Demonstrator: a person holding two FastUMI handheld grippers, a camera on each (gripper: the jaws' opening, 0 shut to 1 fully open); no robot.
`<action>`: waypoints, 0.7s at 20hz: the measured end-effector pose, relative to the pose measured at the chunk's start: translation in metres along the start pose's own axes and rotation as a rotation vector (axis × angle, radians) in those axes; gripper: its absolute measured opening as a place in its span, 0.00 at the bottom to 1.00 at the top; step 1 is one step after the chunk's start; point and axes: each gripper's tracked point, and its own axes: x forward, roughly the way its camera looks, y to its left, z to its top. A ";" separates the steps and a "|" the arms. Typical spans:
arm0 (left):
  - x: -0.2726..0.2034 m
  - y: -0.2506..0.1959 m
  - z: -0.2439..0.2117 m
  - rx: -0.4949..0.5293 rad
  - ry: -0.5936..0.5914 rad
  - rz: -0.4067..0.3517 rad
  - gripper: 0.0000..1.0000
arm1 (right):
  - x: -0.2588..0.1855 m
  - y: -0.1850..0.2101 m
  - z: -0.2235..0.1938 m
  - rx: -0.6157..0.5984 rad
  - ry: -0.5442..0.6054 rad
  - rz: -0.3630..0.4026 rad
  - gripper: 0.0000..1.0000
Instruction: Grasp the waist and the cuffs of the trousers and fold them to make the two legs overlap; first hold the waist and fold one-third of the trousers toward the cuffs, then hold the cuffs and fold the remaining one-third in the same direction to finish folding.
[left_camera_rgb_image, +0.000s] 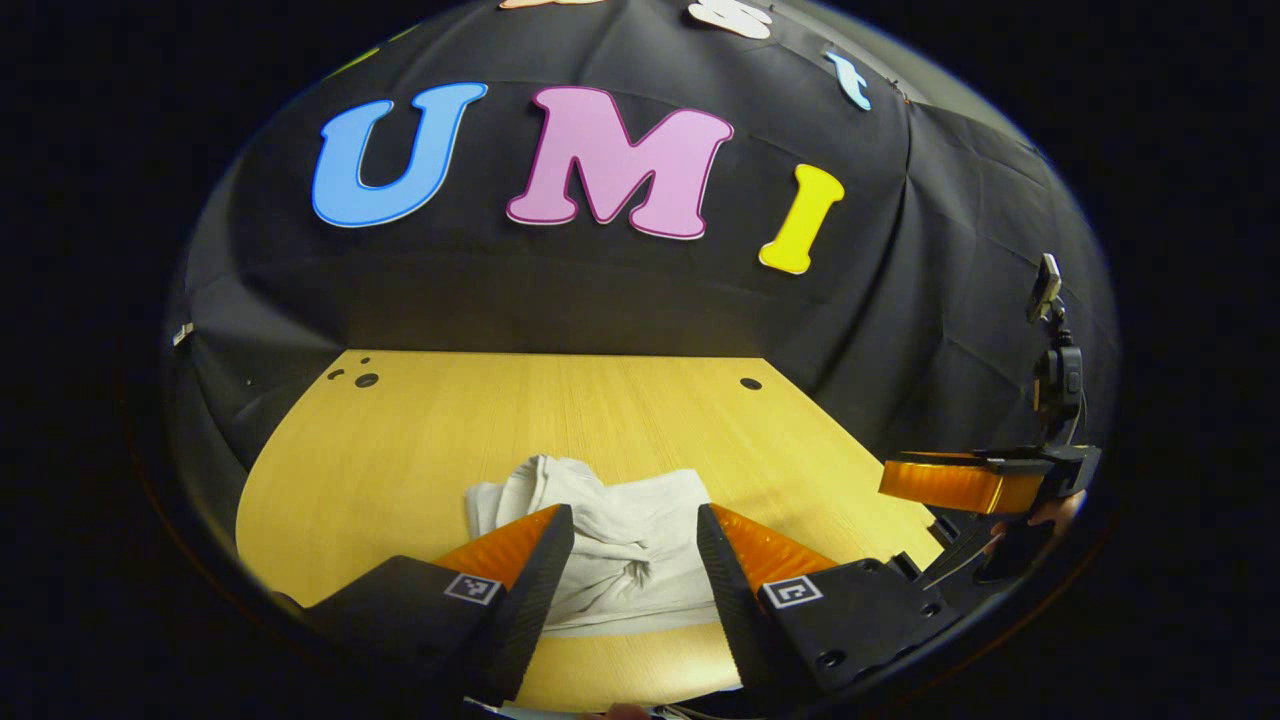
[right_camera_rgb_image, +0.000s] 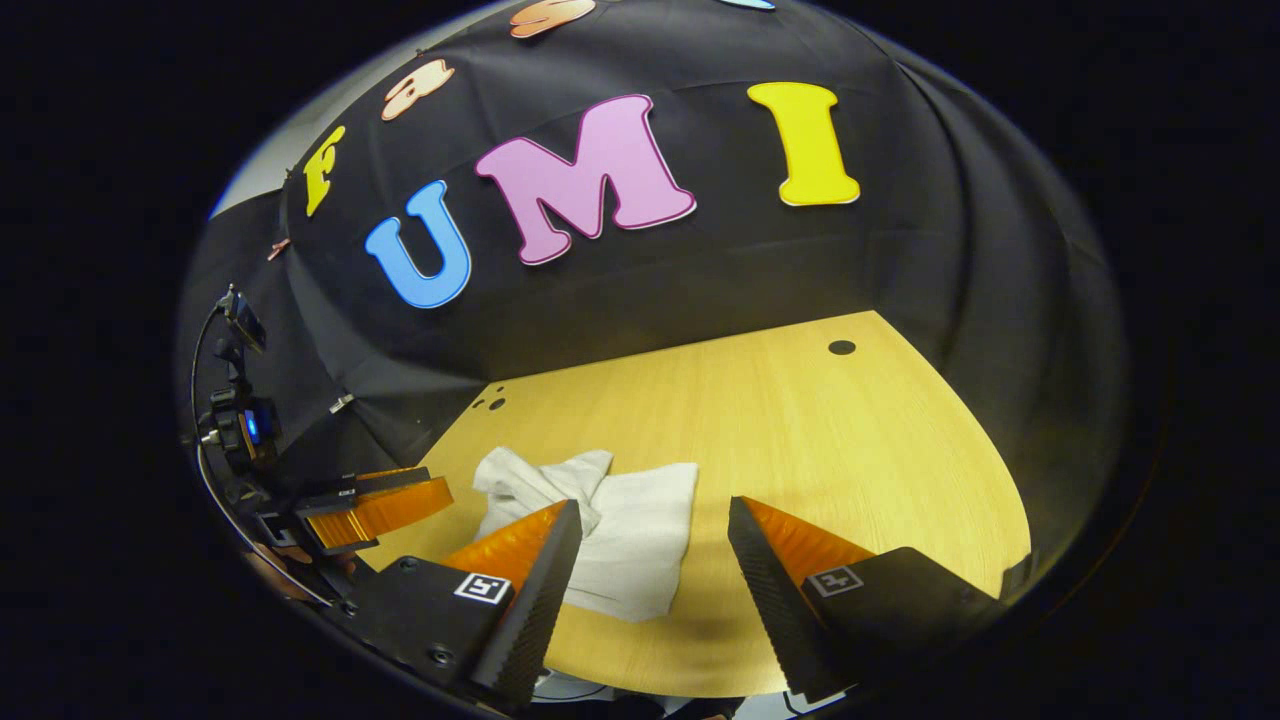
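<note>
The trousers (left_camera_rgb_image: 620, 540) are a pale off-white cloth lying in a folded, slightly rumpled bundle on the wooden table (left_camera_rgb_image: 420, 440). In the left gripper view my left gripper (left_camera_rgb_image: 632, 530) hangs open above the bundle, a finger on each side of it, nothing held. My right gripper (left_camera_rgb_image: 950, 485) shows at the right edge of that view, beside the table. In the right gripper view the trousers (right_camera_rgb_image: 620, 530) lie low and left of centre, and my right gripper (right_camera_rgb_image: 652, 520) stands open over their right edge. The left gripper (right_camera_rgb_image: 380, 505) shows at the left there.
The table (right_camera_rgb_image: 850, 450) has small dark holes near its far corners (left_camera_rgb_image: 750, 383) (right_camera_rgb_image: 841, 347). Black cloth walls close the booth behind and at the sides. A small camera on a stand (left_camera_rgb_image: 1058, 370) rises at the right of the left gripper view.
</note>
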 end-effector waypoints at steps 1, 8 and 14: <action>-0.005 0.004 0.004 -0.005 -0.008 0.011 0.80 | 0.002 0.006 0.000 -0.007 0.002 0.007 0.92; -0.032 0.039 0.006 -0.056 -0.024 0.084 0.80 | 0.013 0.035 0.013 -0.072 -0.023 0.030 0.92; -0.039 0.051 -0.001 -0.130 -0.018 0.110 0.81 | 0.017 0.045 0.010 -0.106 -0.016 0.041 0.91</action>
